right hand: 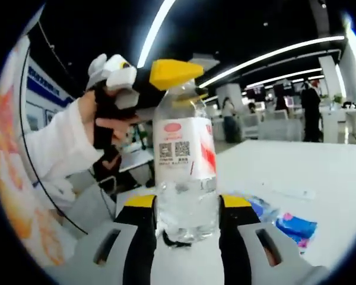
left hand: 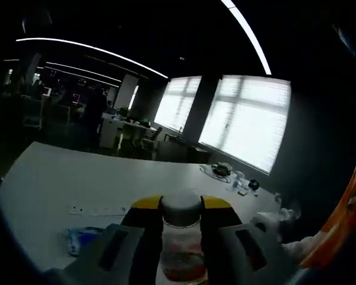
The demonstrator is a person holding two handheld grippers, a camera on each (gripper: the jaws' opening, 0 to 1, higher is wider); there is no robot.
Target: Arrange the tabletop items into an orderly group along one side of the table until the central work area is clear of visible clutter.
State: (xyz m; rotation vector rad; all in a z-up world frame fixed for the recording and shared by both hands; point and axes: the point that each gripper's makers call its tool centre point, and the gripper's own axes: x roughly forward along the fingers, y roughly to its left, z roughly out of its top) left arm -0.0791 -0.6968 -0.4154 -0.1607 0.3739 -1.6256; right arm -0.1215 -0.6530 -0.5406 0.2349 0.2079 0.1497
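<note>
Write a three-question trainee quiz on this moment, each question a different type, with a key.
1. True or false: both grippers close on the same water bottle.
2. Which end does the left gripper hold? A) the capped top B) the base C) nothing
3. Fill in: the bottle's label is white and ____.

Key: 1 true, the right gripper clamps the lower body. 2 A, its jaws flank the white cap. 3 red.

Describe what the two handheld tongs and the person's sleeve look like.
Both tongs, left and right, have grey slotted jaws with black inner faces and yellow tips. The left tongs also appear in the right gripper view. The person wears a white sleeve.
</note>
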